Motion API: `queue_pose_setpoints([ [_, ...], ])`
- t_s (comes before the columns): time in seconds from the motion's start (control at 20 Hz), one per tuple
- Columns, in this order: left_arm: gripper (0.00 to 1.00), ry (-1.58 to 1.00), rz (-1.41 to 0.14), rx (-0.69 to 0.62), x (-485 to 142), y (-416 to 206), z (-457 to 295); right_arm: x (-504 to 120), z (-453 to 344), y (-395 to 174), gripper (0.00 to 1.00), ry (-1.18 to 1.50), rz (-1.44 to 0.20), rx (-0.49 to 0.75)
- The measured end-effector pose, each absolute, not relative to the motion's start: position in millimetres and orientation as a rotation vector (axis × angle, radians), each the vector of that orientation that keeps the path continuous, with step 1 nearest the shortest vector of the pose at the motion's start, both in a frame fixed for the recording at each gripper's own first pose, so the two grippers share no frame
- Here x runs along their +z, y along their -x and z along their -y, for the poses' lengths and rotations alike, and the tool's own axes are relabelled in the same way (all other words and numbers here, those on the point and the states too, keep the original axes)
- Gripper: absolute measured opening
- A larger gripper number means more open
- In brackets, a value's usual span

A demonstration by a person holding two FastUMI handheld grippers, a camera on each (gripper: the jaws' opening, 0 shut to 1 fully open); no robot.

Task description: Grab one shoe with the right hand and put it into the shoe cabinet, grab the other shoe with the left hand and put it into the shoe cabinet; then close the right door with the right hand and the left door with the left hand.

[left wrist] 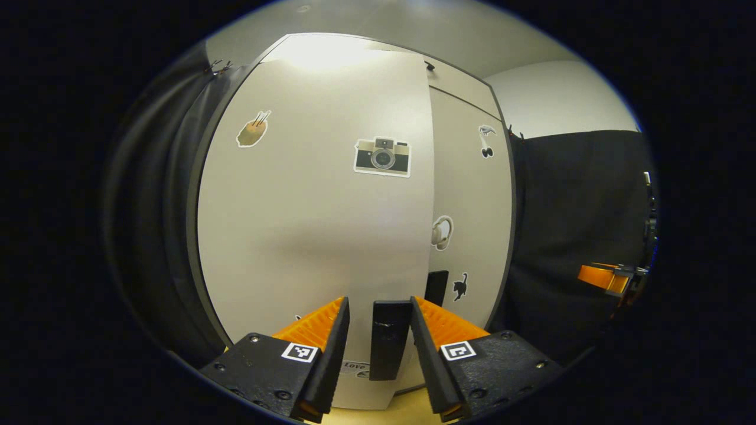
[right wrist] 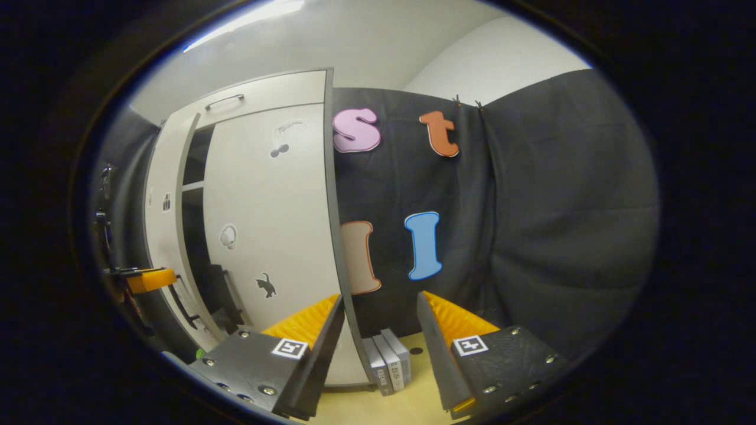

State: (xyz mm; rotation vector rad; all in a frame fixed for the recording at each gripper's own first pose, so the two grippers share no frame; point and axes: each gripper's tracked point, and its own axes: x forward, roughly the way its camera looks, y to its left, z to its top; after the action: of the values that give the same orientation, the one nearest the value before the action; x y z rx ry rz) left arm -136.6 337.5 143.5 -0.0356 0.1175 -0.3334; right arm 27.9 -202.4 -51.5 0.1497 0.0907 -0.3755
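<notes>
The shoe cabinet's left door [left wrist: 307, 224], pale with a camera sticker, stands close in front of my left gripper [left wrist: 381, 348]. Its black handle [left wrist: 390, 339] sits between the open fingers, close to the right finger, not pinched. The right door [left wrist: 469, 224] with headphone and cat stickers lies flat against the cabinet, its handle [left wrist: 436, 287] just beyond. In the right gripper view the left door [right wrist: 160, 195] stands ajar, leaving a dark gap [right wrist: 192, 236] with a shelf. My right gripper [right wrist: 378, 348] is open and holds nothing, pointing at the cabinet's right edge [right wrist: 333, 206]. The left gripper [right wrist: 147, 280] is at the left door.
Black cloth [right wrist: 531, 236] hangs right of the cabinet. Small grey boxes [right wrist: 387, 357] stand on the yellowish floor [right wrist: 407, 401] at the cabinet's right corner. In the left gripper view the right gripper [left wrist: 608, 277] hovers far right before the cloth.
</notes>
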Motion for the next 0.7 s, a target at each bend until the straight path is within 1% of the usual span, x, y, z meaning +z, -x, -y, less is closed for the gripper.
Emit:
queue_pose_setpoints([
  [0.05, 0.72, 0.031, -0.116, -0.325, 142.4, 131.0, -337.5, -51.0, 205.3, -25.9, 0.72, -0.146, -0.089, -0.38],
  [0.15, 0.81, 0.037, -0.117, -0.322, 141.6, 123.4, -334.6, -52.4, 211.3, -24.2, 0.72, -0.136, -0.091, -0.39],
  [0.2, 0.81, 0.039, -0.117, -0.316, 141.1, 120.1, -334.1, -53.1, 213.5, -23.9, 0.75, -0.133, -0.093, -0.395],
  [0.3, 0.82, 0.032, -0.112, -0.293, 140.3, 112.6, -336.0, -55.6, 217.4, -22.1, 0.75, -0.132, -0.097, -0.399],
  [0.35, 0.86, 0.033, -0.11, -0.289, 140.0, 109.2, -335.3, -56.8, 220.1, -21.4, 0.72, -0.132, -0.098, -0.402],
  [0.45, 0.89, 0.032, -0.11, -0.282, 138.6, 103.6, -333.0, -58.8, 222.8, -22.4, 0.72, -0.13, -0.103, -0.406],
  [0.7, 0.89, 0.024, -0.106, -0.267, 137.0, 93.2, -331.0, -64.1, 229.5, -23.7, 0.72, -0.128, -0.111, -0.412],
])
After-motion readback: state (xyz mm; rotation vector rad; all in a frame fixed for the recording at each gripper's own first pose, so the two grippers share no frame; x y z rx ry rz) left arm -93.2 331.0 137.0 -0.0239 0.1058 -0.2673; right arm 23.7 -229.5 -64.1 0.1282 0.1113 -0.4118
